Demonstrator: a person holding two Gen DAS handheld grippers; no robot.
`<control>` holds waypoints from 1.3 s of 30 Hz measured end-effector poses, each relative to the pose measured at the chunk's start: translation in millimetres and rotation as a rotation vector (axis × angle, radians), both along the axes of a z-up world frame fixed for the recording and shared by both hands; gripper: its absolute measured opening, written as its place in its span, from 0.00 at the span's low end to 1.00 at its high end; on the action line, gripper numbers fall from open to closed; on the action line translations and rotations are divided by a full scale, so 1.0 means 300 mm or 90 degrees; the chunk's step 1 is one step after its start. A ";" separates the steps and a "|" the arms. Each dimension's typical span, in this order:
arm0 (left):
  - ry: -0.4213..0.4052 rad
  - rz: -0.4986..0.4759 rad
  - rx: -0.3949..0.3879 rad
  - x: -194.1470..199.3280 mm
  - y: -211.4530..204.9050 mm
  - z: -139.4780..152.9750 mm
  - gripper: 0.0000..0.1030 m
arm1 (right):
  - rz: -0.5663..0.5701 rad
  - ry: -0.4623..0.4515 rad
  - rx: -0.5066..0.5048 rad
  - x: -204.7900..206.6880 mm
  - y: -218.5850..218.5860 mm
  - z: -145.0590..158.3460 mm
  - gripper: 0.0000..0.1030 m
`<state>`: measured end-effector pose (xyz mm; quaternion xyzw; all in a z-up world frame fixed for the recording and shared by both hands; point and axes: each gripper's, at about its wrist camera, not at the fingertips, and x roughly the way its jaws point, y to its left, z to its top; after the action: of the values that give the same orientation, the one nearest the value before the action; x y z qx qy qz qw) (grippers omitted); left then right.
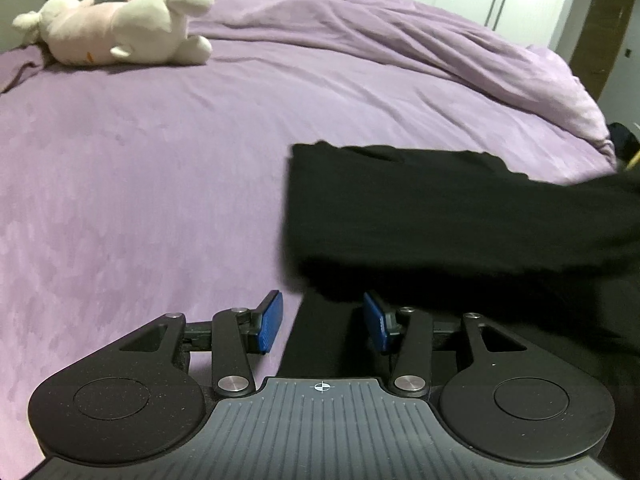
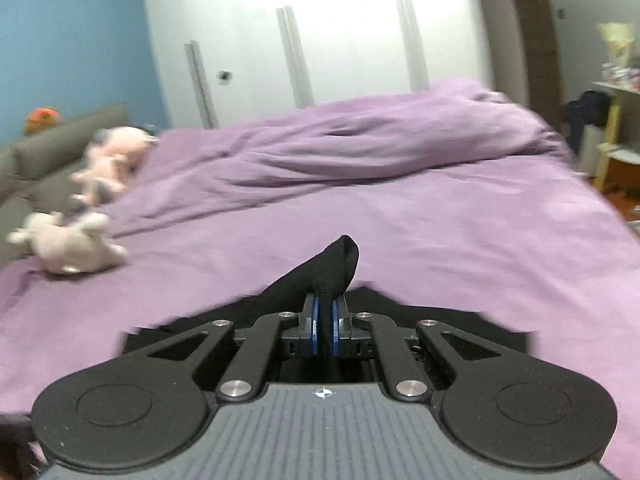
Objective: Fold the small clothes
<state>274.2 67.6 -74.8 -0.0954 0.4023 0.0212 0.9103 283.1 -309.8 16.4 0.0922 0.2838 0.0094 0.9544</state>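
Note:
A black garment [image 1: 440, 216] lies on the purple bed [image 1: 140, 184], its upper layer lifted toward the right. My left gripper [image 1: 322, 322] is open, its blue pads either side of the garment's near left edge, holding nothing. My right gripper [image 2: 325, 330] is shut on a fold of the black garment [image 2: 332, 272] and holds it raised above the rest of the cloth, which spreads below the gripper.
Plush toys [image 1: 120, 28] lie at the bed's far left, also in the right wrist view [image 2: 68, 246]. A bunched purple duvet [image 1: 400, 40] lies across the far side of the bed. White wardrobe doors [image 2: 320, 40] stand behind. Shelves [image 2: 616, 140] stand at the right.

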 end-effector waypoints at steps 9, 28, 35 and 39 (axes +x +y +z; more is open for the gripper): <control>0.010 -0.003 0.053 0.036 -0.043 -0.015 0.49 | -0.091 0.159 0.137 -0.044 -0.254 -0.261 0.37; 0.016 0.010 0.068 0.057 -0.018 -0.018 0.56 | -0.098 0.144 -0.055 -0.049 -0.203 -0.224 0.04; 0.006 -0.005 0.059 0.002 -0.011 0.045 0.53 | -0.147 0.101 0.041 -0.152 -0.233 -0.180 0.26; -0.029 -0.014 0.062 0.013 -0.033 0.091 0.55 | -0.114 0.127 0.170 -0.151 -0.228 -0.223 0.33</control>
<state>278.1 57.7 -47.7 -0.0471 0.3809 0.0284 0.9230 237.8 -378.4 -50.4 0.2434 0.3642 -0.0473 0.8977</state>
